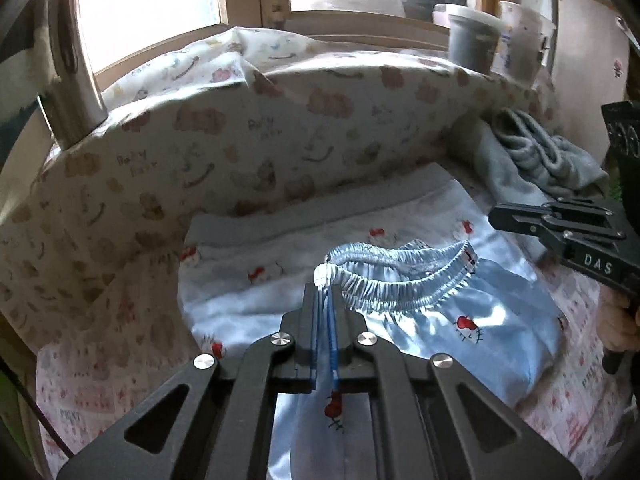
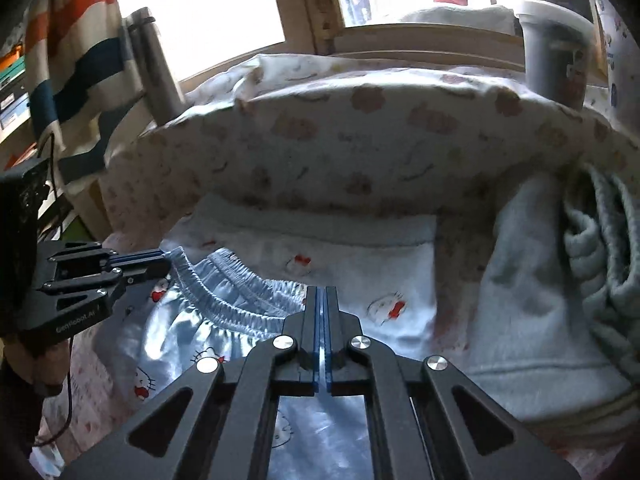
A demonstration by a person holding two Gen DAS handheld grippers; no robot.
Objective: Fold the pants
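pants (image 1: 460, 320) pinched, waistband (image 1: 400, 280) sideways (far end)

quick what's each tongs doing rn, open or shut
left tongs: shut on the pants at the waistband end.
right tongs: shut on the pants' waistband.

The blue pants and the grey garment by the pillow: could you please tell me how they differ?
The blue pants are shiny and printed with red-bowed cats; the grey garment is plain and matte. The pants lie in the middle, pinched at the waistband by the left gripper and right gripper; the grey garment lies bunched to the right, untouched. Both rest in front of the pillow.
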